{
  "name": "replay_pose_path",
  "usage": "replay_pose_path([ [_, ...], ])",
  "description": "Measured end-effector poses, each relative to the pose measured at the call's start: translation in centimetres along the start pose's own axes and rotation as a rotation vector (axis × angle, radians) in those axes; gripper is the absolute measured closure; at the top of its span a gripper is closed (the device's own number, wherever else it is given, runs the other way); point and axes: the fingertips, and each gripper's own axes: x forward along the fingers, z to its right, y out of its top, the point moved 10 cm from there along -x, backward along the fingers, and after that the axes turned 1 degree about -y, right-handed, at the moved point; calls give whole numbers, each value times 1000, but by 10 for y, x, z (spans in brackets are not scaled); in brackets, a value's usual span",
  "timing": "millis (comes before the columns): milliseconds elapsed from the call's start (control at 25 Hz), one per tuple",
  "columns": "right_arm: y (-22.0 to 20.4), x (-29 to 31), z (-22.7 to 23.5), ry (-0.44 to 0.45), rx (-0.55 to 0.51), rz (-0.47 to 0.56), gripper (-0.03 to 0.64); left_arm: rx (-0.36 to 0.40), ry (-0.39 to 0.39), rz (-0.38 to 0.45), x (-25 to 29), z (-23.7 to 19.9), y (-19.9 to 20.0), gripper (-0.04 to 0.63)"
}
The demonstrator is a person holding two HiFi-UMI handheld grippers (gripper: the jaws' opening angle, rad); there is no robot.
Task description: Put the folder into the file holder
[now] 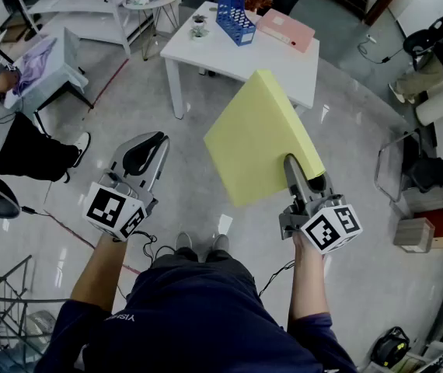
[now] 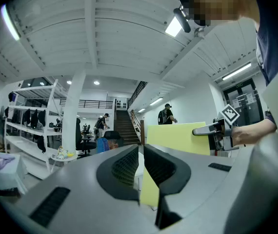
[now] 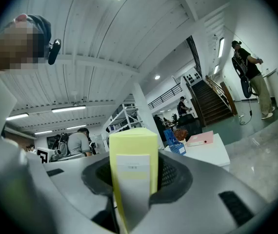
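the yellow folder (image 1: 260, 134) hangs in the air over the floor, well short of the white table (image 1: 284, 68), pinched at its spine by your right gripper (image 1: 295, 169). carry it to the blue file holder (image 1: 235, 10) and align its edge with a slot before releasing. use your left gripper (image 1: 148, 152), pressed together and empty, to steady the holder.

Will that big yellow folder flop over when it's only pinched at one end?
Probably not: the yellow folder sticks out flat and straight from the right gripper, which pinches only its near end, so it seems stiff. It looks thick, so it may feel heavy and pull downward. Its smooth cover might slip.
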Motion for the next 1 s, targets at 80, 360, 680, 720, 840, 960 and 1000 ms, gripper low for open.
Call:
replay_pose_path([
  [80, 1, -3, 4, -2, 10, 3, 459, 1, -2, -2, 2, 5, 0, 538],
  [360, 0, -10, 12, -7, 22, -5, 459, -5, 2, -16, 5, 13, -2, 538],
  [680, -2, -15, 25, -3, 28, -19, 459, -12, 11, -22, 13, 24, -4, 538],
  [720, -2, -16, 27, -1, 29, -20, 459, -13, 13, -22, 14, 26, -5, 538],
  [840, -2, -17, 33, 6, 33, -23, 459, -14, 22, -24, 17, 32, -6, 538],
  [960, -1, -20, 43, 16, 34, -26, 459, -13, 34, -24, 24, 41, -6, 538],
  [1000, 0, -21, 46, 21, 34, -27, 459, -13, 38, -23, 26, 44, -6, 538],
])
